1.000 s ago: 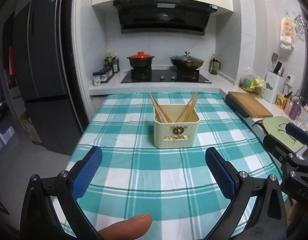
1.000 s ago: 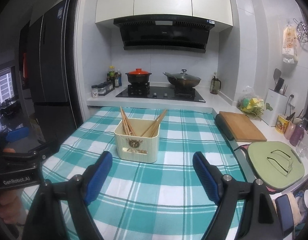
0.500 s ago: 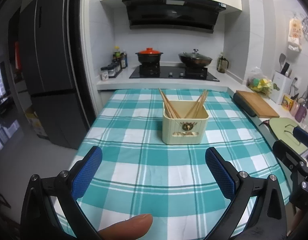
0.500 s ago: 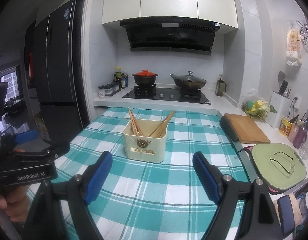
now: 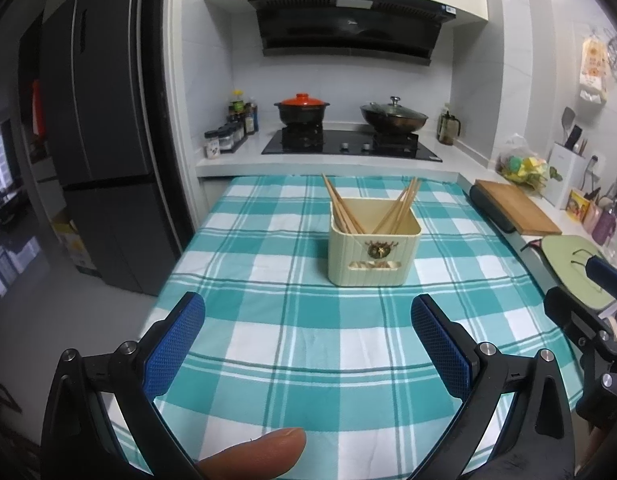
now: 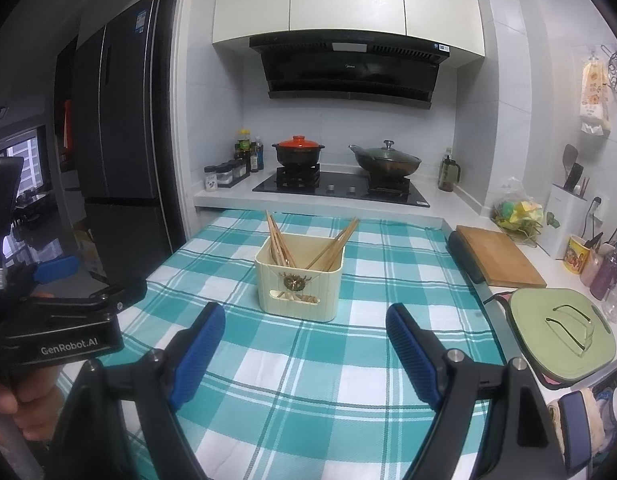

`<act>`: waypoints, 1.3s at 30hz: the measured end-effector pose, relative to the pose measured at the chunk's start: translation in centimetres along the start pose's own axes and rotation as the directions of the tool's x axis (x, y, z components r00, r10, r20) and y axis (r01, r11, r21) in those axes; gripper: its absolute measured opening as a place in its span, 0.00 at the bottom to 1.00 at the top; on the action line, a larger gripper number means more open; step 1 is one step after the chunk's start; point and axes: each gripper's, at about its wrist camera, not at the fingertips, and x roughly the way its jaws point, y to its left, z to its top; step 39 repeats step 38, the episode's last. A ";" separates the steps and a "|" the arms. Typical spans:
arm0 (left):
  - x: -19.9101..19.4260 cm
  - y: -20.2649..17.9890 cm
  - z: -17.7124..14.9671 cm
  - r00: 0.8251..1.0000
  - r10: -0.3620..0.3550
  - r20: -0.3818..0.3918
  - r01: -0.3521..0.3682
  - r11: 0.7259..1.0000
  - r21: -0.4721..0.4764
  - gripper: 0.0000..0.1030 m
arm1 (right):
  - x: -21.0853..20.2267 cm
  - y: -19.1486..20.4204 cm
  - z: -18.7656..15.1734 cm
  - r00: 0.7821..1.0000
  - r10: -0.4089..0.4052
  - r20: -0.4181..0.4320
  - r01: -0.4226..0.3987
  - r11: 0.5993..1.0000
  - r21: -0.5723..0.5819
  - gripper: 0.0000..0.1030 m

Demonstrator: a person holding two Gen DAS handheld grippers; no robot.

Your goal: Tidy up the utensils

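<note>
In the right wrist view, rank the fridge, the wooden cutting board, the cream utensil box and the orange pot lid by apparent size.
1. fridge
2. wooden cutting board and cream utensil box: look alike, unranked
3. orange pot lid, farthest away, so its real size is unsure

Dim cool indoor light, sharp centre, strong fisheye bending, dark vignetted corners, soft shadows

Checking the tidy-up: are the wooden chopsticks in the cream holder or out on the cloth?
In. The wooden chopsticks lean in two bunches inside the cream ribbed plastic holder; none lie on the teal checked tablecloth.
</note>
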 end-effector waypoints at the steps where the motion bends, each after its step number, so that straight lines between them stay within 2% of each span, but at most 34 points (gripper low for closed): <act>1: 0.0 0.0 0.0 1.000 0.001 -0.002 -0.001 1.000 -0.001 1.00 | -0.1 0.0 0.0 1.000 0.002 -0.001 -0.002 1.000 0.001 0.82; 33: 0.5 0.2 -0.1 1.000 -0.002 -0.011 0.002 1.000 -0.001 1.00 | 0.5 0.9 -0.4 1.000 0.024 -0.013 -0.024 1.000 -0.011 0.82; 39: 0.4 -0.1 -0.5 1.000 -0.007 0.014 0.007 1.000 0.014 1.00 | 0.8 0.8 -0.5 0.999 0.025 -0.022 -0.025 1.000 -0.004 0.82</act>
